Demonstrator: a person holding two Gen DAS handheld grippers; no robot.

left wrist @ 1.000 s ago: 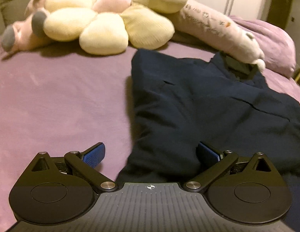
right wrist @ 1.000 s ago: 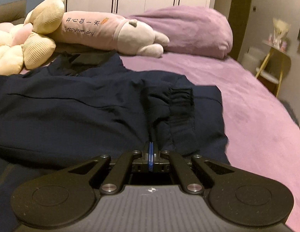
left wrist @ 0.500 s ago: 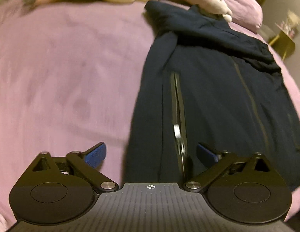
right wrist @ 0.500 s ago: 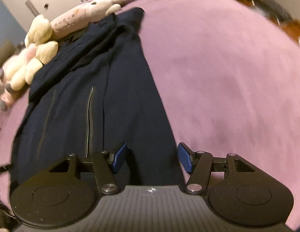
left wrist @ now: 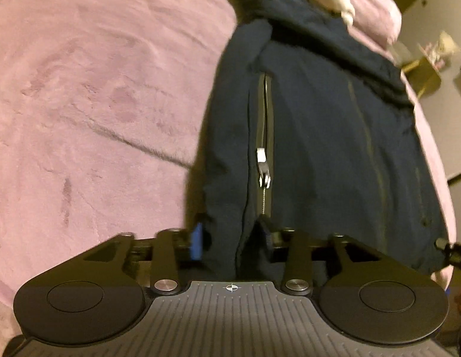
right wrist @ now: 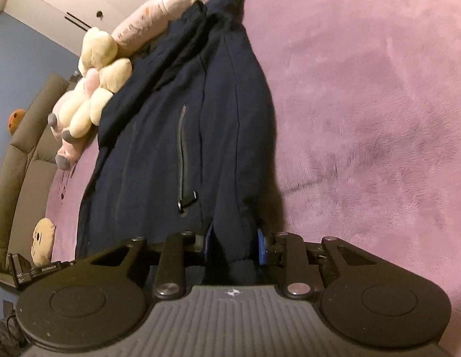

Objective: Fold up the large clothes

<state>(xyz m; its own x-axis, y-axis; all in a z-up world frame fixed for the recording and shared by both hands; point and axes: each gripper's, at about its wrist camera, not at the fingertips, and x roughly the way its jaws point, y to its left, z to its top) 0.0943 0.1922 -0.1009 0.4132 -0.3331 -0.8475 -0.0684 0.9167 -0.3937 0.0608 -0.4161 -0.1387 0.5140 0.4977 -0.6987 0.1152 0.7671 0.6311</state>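
Observation:
A dark navy jacket (left wrist: 319, 119) lies lengthwise on the purple bed cover (left wrist: 96, 104), its sleeves folded in across the top. A pocket zipper with a white pull (left wrist: 261, 156) runs down its left side. My left gripper (left wrist: 230, 239) sits at the jacket's near left hem corner, fingers closing around the fabric. In the right wrist view the jacket (right wrist: 177, 113) shows its other pocket zipper (right wrist: 181, 154). My right gripper (right wrist: 235, 245) is at the near right hem corner, fingers closing on a fold of the hem.
Plush toys (right wrist: 90, 89) and a long pink plush (right wrist: 153, 20) lie at the jacket's far end. A purple pillow (left wrist: 376, 15) is behind them. A grey headboard cushion (right wrist: 25, 136) and a small round plush (right wrist: 43, 238) are at the left.
Both grippers pulled back from the folded sleeves to the jacket's near hem. The right gripper let go of the cuff and opened. Both now narrow around the hem corners.

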